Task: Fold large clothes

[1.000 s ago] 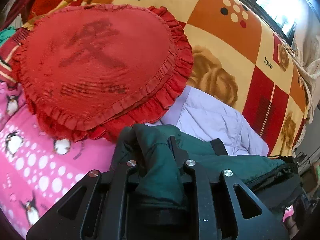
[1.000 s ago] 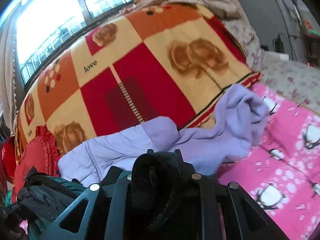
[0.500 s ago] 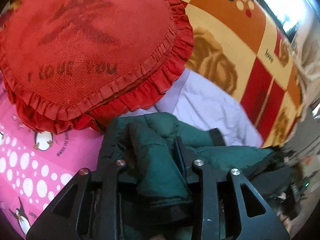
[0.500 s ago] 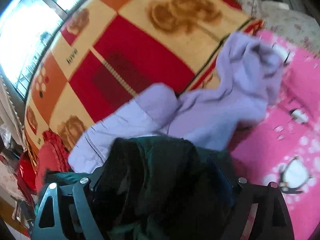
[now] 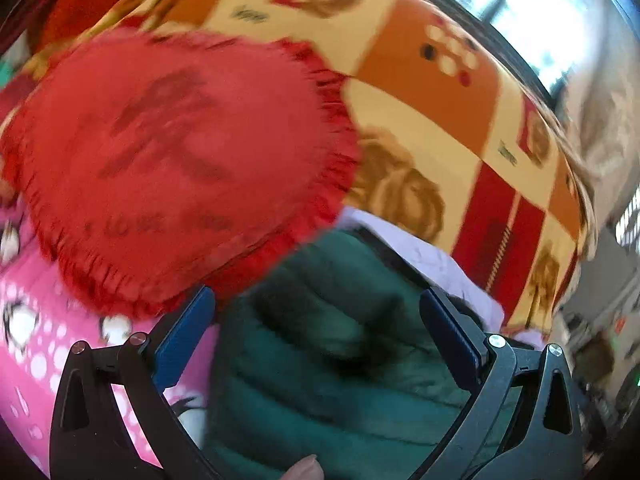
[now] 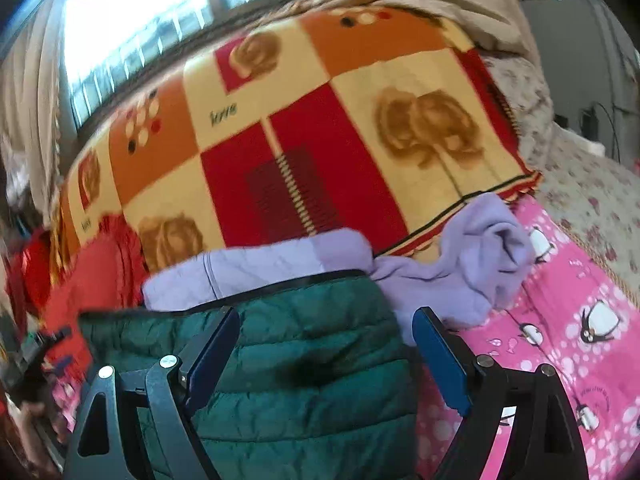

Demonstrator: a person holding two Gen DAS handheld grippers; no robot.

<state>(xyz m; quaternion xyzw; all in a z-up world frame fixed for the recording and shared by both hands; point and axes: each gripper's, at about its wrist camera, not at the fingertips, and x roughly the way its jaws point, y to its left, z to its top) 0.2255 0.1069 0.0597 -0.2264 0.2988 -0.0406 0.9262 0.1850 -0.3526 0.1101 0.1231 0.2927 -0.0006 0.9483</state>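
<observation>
A dark green quilted jacket (image 5: pixel 332 344) lies folded on the pink penguin-print sheet (image 5: pixel 36 340); it also shows in the right wrist view (image 6: pixel 304 368). My left gripper (image 5: pixel 316 316) is open, its blue pads standing on either side of the jacket without holding it. My right gripper (image 6: pixel 326 340) is open too, its jaws apart over the jacket's right part. A lilac jacket (image 6: pixel 460 272) lies behind the green one, against the blanket; part of it shows in the left wrist view (image 5: pixel 432 260).
A red heart-shaped frilled pillow (image 5: pixel 172 168) sits left of the green jacket, seen also in the right wrist view (image 6: pixel 92 276). A red, orange and cream rose-print blanket (image 6: pixel 320 140) rises behind. A bright window (image 6: pixel 160 20) lies beyond it.
Both grippers were shut on the green jacket and have opened, letting it go. The jacket now lies flat on the bed between the jaws.
</observation>
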